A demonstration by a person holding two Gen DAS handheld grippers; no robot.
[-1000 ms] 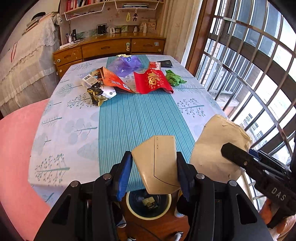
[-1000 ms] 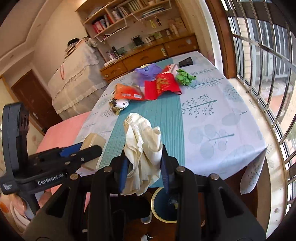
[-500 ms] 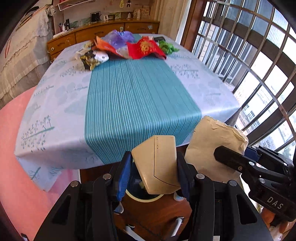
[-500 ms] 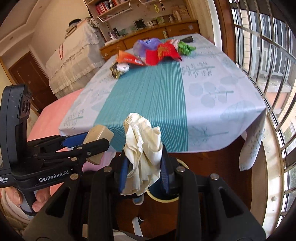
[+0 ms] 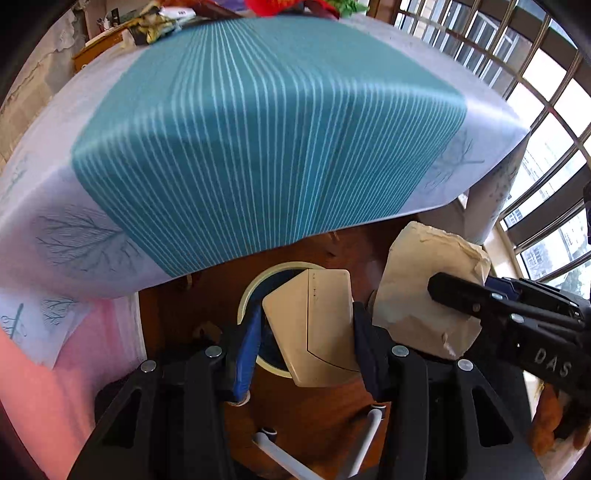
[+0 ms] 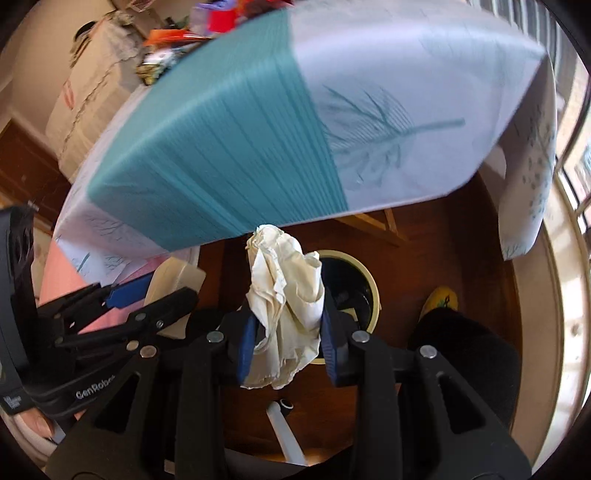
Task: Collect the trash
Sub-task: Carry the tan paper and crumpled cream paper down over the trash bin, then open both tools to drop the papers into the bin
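Beige carton (image 5: 314,328) clamped in left tongs (image 5: 304,332), crumpled paper (image 6: 284,306) clamped in right tongs (image 6: 288,339), above bin (image 6: 364,280)

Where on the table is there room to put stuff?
The striped teal middle of the tablecloth is bare from the near edge up to the wrapper pile at the far end. The pale side panels look bare too.
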